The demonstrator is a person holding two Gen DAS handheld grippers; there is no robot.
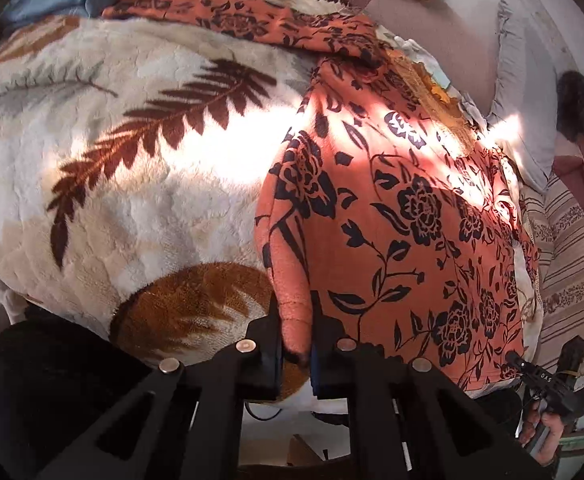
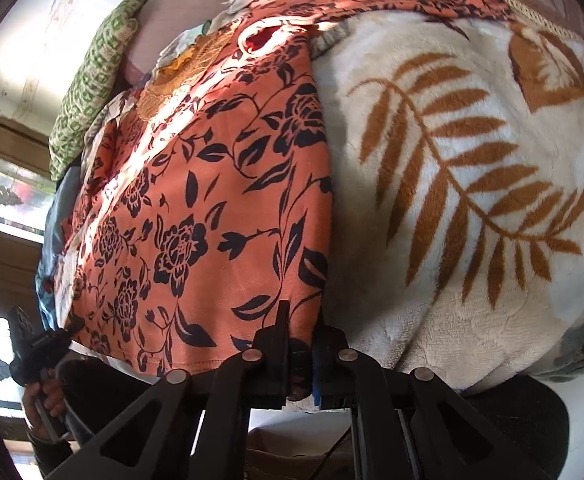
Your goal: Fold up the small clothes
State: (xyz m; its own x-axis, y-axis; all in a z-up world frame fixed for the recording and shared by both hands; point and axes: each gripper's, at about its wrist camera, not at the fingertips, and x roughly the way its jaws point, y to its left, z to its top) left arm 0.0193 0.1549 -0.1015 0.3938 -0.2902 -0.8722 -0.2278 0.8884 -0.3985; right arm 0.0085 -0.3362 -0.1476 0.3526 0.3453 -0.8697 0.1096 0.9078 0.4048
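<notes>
The orange floral garment [image 1: 404, 232] lay spread on the fern-print fleece blanket [image 1: 131, 184]. The left tool [image 1: 296, 344] pinched its near left corner; the right tool [image 2: 300, 354] pinched the other near corner.

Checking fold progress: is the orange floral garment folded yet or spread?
Mostly spread: orange floral garment lies flat on the blanket, near corners pinched.

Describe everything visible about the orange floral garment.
The orange floral garment is thin, soft-looking orange fabric printed with dark roses and leaves, with tan lace near its far end. It lies spread on a cream fleece blanket patterned with brown ferns, partly sunlit. The left gripper pinches one near corner, the right gripper the other.
</notes>
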